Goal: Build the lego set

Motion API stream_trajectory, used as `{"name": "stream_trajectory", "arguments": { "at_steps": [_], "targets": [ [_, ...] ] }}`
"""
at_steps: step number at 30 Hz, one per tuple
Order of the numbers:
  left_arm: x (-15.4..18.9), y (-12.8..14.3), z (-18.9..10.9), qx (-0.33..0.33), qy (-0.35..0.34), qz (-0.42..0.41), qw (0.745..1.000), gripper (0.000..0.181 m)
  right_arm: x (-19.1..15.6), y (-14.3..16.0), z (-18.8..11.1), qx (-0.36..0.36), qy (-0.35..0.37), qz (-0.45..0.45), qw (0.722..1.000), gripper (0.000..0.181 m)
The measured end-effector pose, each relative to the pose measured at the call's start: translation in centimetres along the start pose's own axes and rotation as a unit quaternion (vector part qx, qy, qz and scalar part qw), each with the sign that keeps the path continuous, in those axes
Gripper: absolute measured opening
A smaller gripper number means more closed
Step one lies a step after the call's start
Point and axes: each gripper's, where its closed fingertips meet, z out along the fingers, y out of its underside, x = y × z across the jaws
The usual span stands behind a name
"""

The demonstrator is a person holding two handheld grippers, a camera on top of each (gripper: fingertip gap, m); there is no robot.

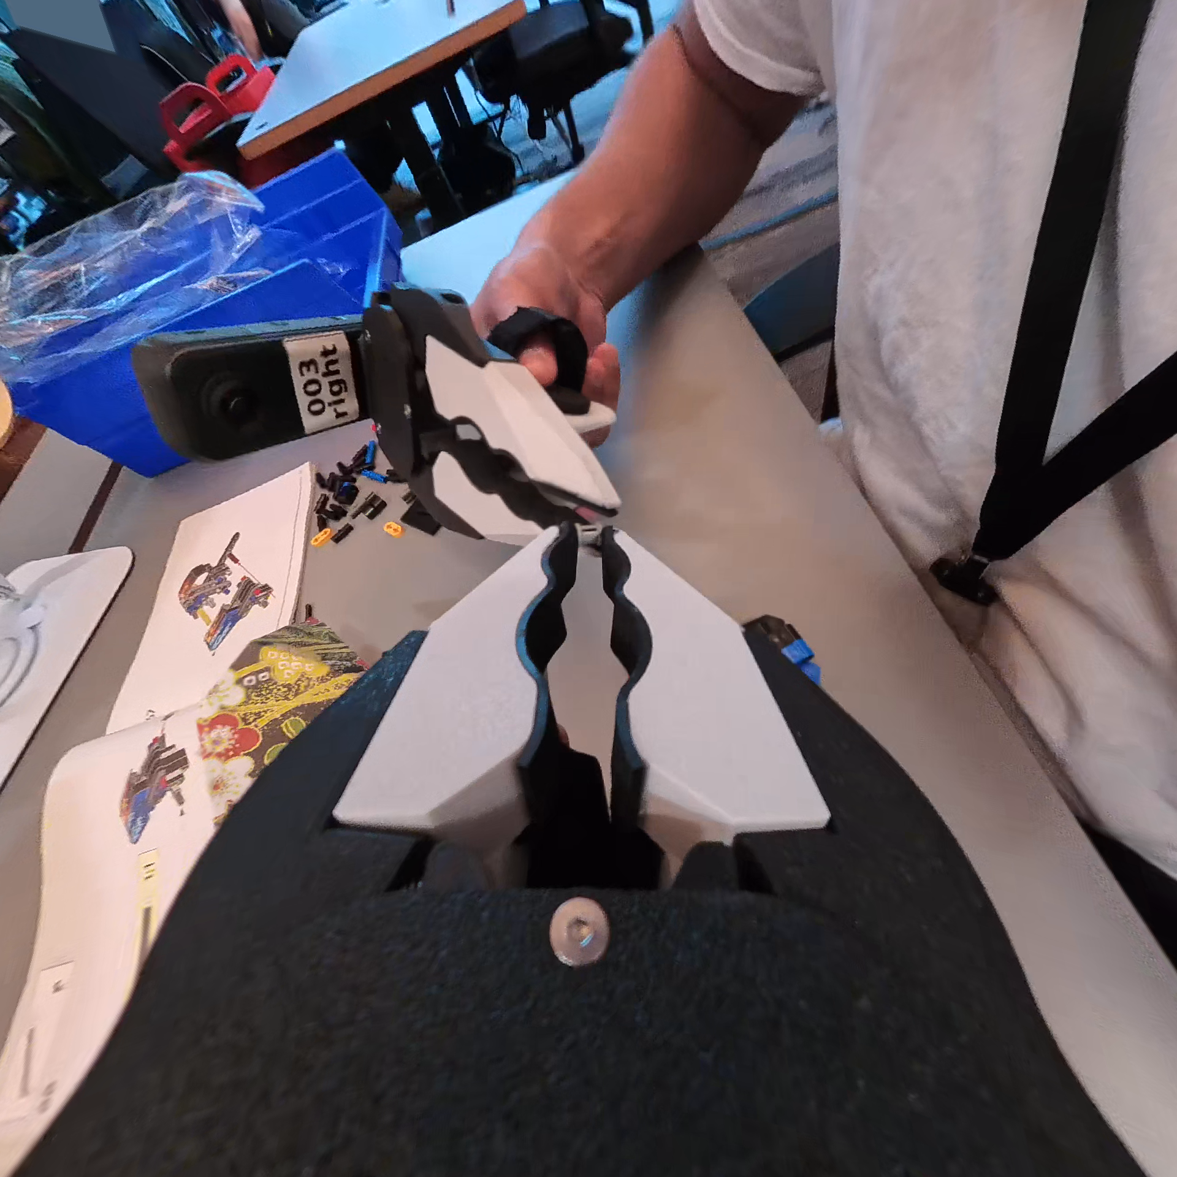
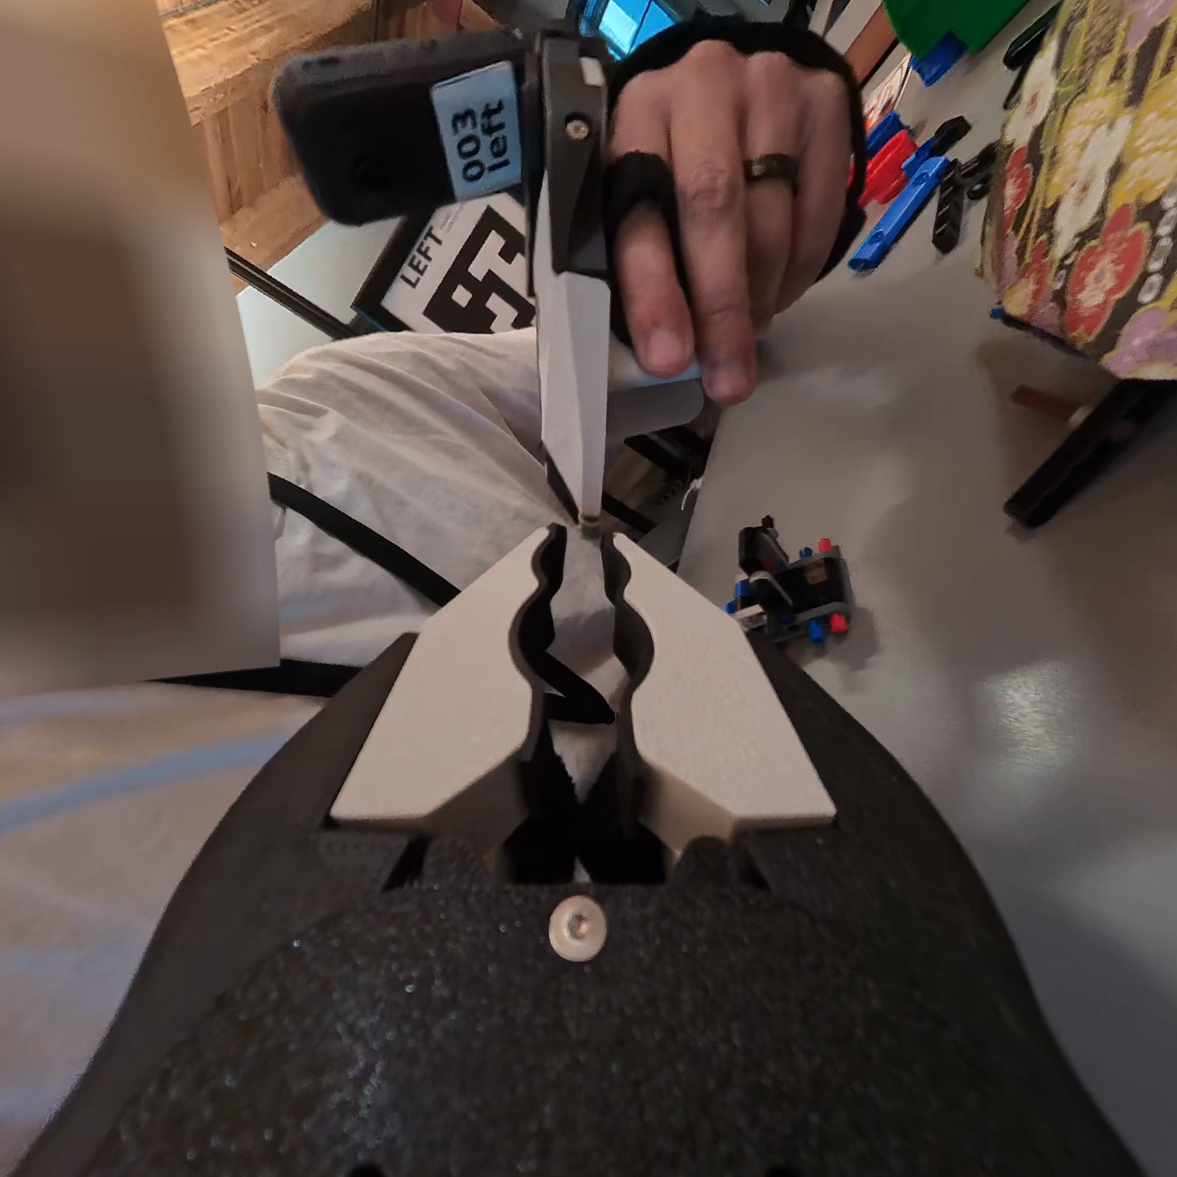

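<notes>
**Two grippers meet on one small piece**

We see our left gripper (image 1: 587, 535) and right gripper (image 2: 581, 534) tip to tip above the pale grey table (image 2: 891, 446), both clamped on a small grey lego piece (image 1: 590, 534). A partly built black-and-blue lego model (image 2: 790, 595) lies nearby.

On the worktop (image 1: 732, 407), loose lego pieces (image 1: 356, 493) lie at 1 o'clock of the instruction booklet (image 1: 235, 592), the bin (image 1: 255, 318) behind them.

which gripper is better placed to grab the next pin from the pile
Right, probably: the right gripper hangs nearer the pile, and the left gripper is shut on a small grey piece.
</notes>
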Motion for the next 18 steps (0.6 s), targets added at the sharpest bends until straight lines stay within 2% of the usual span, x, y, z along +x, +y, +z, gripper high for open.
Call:
{"name": "stream_trajectory", "arguments": {
  "at_steps": [5,7,9,11,14,16,17,18],
  "targets": [
    [-1.2,-0.7,-0.3,0.075,0.002,-0.075,0.994,0.005,0.3,-0.9,-1.3,0.031,0.014,-0.041,0.999,0.016],
    [-2.5,-1.2,-0.9,0.116,-0.007,-0.142,0.983,0.005,0.3,-1.4,-2.1,0.039,0.048,-0.099,0.993,0.016],
    [-3.7,-1.4,-1.5,0.160,-0.007,-0.220,0.962,0.005,1.0,-2.4,-3.1,0.048,0.121,-0.207,0.970,0.020],
    [-4.4,-1.9,-1.8,0.196,0.010,-0.287,0.938,0.005,0.8,-3.5,-3.8,0.057,0.187,-0.346,0.917,0.022],
    [-4.6,-3.7,-2.1,0.256,0.048,-0.359,0.896,0.005,-1.4,-4.8,-3.9,0.102,0.228,-0.543,0.802,0.022],
    [-4.8,-4.6,-2.2,0.283,0.063,-0.398,0.870,0.005,-2.8,-5.5,-4.3,0.148,0.260,-0.612,0.732,0.014],
    [-4.7,-5.0,-2.3,0.295,0.074,-0.413,0.858,0.005,-3.4,-5.6,-4.3,0.155,0.271,-0.637,0.704,0.013],
    [-4.7,-5.2,-2.3,0.303,0.080,-0.428,0.848,0.005,-3.6,-5.6,-4.1,0.150,0.278,-0.652,0.689,0.014]
  ]
}}
